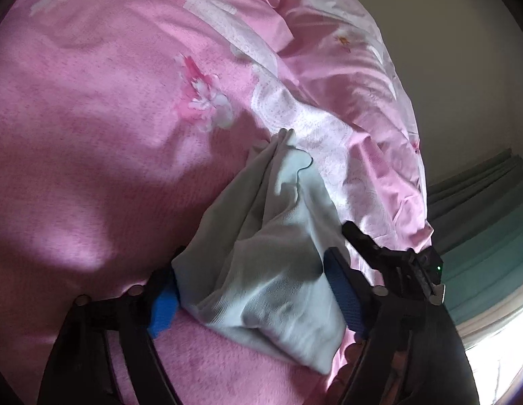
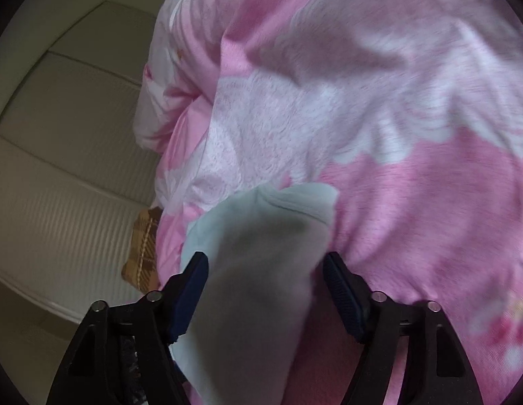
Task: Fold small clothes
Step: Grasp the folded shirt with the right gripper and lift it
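Small garment (image 1: 271,270): pale mint-white knit cloth, crumpled, lower centre of both wrist views, lying on the bed's pink floral quilt (image 1: 109,118). Long axis runs from the lower frame edge up toward frame centre; one narrow end points up and slightly left in the left wrist view.
Left tongs (image 1: 258,290): fairly wide, blue pads flanking the cloth; firm pinch not evident.
Right tongs (image 2: 264,290): likewise fairly wide, cloth between the pads, left pad touching or nearly so; frame blurred.
Handling note (a judgement): each pair should close on a single edge or corner, not a bunched wad, then spread the cloth flat before folding.
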`<state>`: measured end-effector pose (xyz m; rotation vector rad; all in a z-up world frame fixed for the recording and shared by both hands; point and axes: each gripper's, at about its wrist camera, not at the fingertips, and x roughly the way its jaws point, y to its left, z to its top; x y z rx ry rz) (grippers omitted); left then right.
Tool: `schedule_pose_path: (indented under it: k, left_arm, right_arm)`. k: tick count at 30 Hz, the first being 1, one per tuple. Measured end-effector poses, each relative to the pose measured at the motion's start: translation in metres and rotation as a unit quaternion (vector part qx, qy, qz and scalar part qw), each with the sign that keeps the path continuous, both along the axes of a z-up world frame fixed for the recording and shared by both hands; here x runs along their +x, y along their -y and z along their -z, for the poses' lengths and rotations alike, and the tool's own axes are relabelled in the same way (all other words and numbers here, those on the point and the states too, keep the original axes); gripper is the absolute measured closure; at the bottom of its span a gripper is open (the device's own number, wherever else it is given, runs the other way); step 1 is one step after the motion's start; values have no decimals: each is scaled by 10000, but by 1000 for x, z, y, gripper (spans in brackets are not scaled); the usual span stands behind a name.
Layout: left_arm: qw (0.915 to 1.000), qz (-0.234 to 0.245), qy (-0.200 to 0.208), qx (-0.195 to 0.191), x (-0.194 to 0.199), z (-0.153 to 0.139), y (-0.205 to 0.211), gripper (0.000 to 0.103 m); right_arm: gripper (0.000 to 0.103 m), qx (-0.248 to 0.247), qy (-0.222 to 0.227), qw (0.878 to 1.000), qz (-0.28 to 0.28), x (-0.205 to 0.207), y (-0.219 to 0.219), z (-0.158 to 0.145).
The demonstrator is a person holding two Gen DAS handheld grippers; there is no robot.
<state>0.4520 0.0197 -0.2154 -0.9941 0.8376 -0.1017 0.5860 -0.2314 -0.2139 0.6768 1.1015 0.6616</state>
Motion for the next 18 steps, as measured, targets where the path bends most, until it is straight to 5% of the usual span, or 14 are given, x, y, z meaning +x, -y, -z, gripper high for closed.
schedule_pose_path:
  k: [7, 18]
  left_arm:
    - [9996, 235, 118, -56, 4, -1, 2, 69]
    - [9988, 371, 299, 117, -14, -44, -28, 74]
  right_arm:
    - [82, -44, -138, 9998, -122, 2, -10, 6]
    - [87, -43, 346, 9994, 60, -28, -24, -53]
